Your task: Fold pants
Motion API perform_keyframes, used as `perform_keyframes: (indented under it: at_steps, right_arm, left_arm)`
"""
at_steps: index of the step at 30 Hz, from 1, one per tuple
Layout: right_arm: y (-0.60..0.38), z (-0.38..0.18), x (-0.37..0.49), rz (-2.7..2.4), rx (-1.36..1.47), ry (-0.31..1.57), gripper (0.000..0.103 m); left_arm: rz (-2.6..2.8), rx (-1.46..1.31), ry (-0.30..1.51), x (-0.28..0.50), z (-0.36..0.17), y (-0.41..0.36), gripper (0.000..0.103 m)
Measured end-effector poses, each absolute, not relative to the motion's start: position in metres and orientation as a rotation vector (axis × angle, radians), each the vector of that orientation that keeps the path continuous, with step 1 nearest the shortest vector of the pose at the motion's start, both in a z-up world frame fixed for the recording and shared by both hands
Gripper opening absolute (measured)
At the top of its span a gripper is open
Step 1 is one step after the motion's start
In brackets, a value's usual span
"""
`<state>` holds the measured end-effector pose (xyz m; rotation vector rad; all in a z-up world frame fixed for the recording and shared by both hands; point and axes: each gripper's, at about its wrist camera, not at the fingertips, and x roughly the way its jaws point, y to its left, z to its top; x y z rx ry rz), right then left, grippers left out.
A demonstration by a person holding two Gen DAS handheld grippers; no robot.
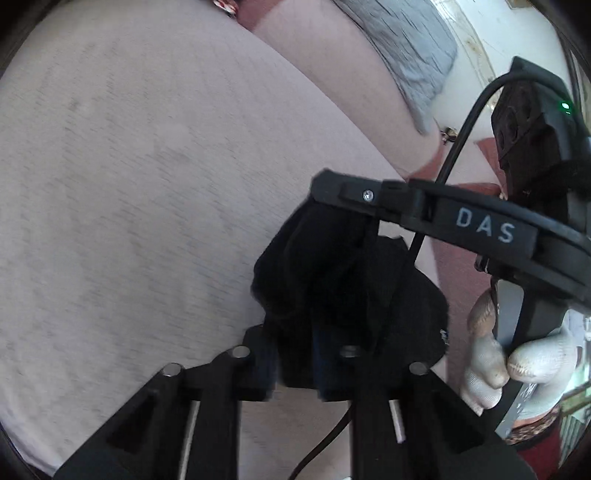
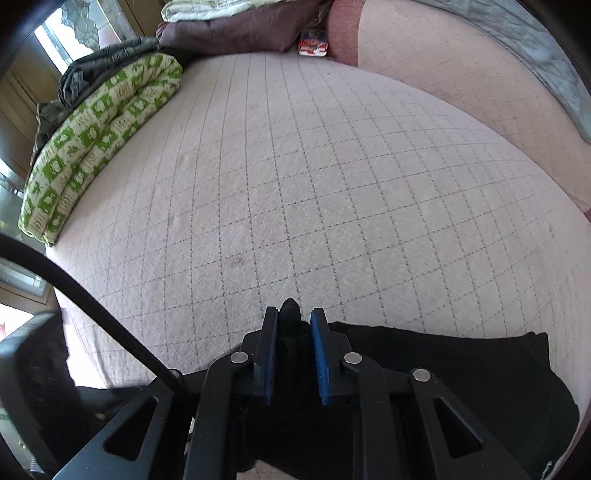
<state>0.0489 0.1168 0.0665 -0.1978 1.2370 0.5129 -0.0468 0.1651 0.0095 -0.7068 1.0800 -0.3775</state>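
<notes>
The black pants point(image 2: 461, 373) lie bunched on a pale quilted bed point(image 2: 295, 184), near its front edge. My right gripper point(image 2: 293, 325) is shut on a fold of the pants, which pokes up between its blue pads point(image 2: 317, 350). In the left wrist view my left gripper point(image 1: 314, 354) is shut on a bundle of the black pants point(image 1: 332, 280), lifted over the bed point(image 1: 129, 184). The other gripper's black body point(image 1: 480, 225), marked DAS, sits just above and right of the bundle, held by a gloved hand point(image 1: 517, 362).
A green-patterned folded blanket point(image 2: 96, 140) and dark bedding point(image 2: 240, 33) lie at the bed's far left and back. A grey cloth point(image 1: 410, 55) lies on the second mattress at the right. A black cable point(image 2: 92, 306) crosses the left side.
</notes>
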Motion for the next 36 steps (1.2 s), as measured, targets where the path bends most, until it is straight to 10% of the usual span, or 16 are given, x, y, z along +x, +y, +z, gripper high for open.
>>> perform_keyframes:
  at_steps: [20,28,36]
  right_arm:
    - [-0.128,0.054,0.033,0.255,0.133,1.169,0.01]
    - [-0.202,0.059,0.013,0.139,0.313,1.055,0.03]
    - [-0.171,0.084,-0.025,0.436,0.458,0.979,0.032]
  left_arm:
    - [-0.545,-0.458,1.119,-0.03,0.017,-0.037,0.016]
    - [-0.633,-0.459,1.067,-0.078,0.053,-0.012,0.053]
    - [-0.432,-0.549,1.03,-0.085,0.053,0.036,0.056]
